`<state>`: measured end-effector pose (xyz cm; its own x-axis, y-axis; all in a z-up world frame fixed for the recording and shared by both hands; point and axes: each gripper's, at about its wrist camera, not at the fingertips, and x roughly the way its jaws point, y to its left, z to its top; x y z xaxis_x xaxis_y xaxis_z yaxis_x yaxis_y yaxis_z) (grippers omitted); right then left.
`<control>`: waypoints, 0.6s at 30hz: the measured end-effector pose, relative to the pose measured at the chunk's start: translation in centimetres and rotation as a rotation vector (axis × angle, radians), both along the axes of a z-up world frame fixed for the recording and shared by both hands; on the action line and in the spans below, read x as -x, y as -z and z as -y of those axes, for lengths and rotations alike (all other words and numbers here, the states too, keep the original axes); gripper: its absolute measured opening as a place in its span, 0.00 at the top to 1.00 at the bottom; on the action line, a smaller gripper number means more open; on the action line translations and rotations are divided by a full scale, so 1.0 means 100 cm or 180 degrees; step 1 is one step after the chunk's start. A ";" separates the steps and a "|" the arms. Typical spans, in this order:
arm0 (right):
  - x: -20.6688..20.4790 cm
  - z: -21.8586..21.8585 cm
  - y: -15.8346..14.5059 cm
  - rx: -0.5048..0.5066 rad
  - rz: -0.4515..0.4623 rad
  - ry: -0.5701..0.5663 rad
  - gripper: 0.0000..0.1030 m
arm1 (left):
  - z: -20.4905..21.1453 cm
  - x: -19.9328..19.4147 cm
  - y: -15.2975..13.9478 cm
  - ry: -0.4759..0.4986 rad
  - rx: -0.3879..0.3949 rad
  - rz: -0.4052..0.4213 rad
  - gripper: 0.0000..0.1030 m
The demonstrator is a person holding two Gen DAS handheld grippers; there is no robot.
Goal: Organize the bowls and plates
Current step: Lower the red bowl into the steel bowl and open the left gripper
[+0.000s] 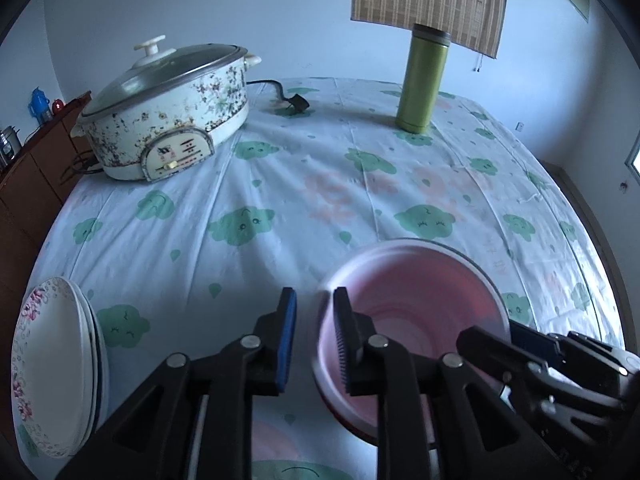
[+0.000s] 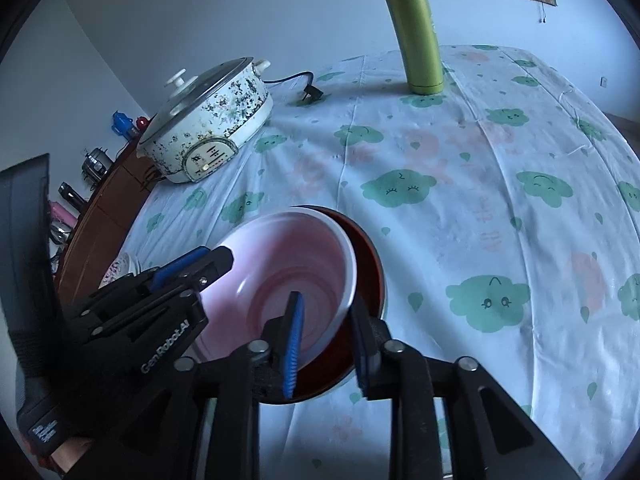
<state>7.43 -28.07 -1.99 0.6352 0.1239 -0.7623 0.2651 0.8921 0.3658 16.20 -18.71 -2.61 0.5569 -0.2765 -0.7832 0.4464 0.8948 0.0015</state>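
A pink bowl (image 1: 420,300) sits tilted inside a dark red bowl (image 1: 348,412) on the table. In the right wrist view the pink bowl (image 2: 280,264) overlaps the red bowl (image 2: 360,276). My left gripper (image 1: 314,336) is open, its right finger inside the pink bowl's left rim and its left finger outside it. My right gripper (image 2: 326,344) is open and straddles the near rims of both bowls. The left gripper also shows in the right wrist view (image 2: 192,264). A stack of floral plates (image 1: 52,364) lies at the left.
A speckled electric cooker (image 1: 168,112) with a glass lid and a loose cord stands at the back left. A green thermos (image 1: 422,80) stands at the back. The table wears a white cloth with green clouds (image 1: 240,224). A brown cabinet (image 1: 28,176) is on the left.
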 end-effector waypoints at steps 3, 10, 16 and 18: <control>0.002 0.000 -0.004 -0.0079 0.0088 -0.0035 0.55 | -0.003 0.003 -0.005 -0.0036 0.0020 0.0085 0.59; 0.019 0.002 -0.024 -0.0072 0.0309 -0.0021 0.41 | -0.011 0.010 -0.017 -0.0099 0.0114 0.0236 0.49; 0.026 -0.004 -0.029 0.0250 0.0326 0.0187 0.39 | -0.020 0.021 -0.017 -0.0155 0.0146 0.0256 0.49; 0.031 -0.001 -0.035 0.0299 0.0370 0.0221 0.39 | -0.025 0.024 -0.015 -0.0183 0.0176 0.0261 0.47</control>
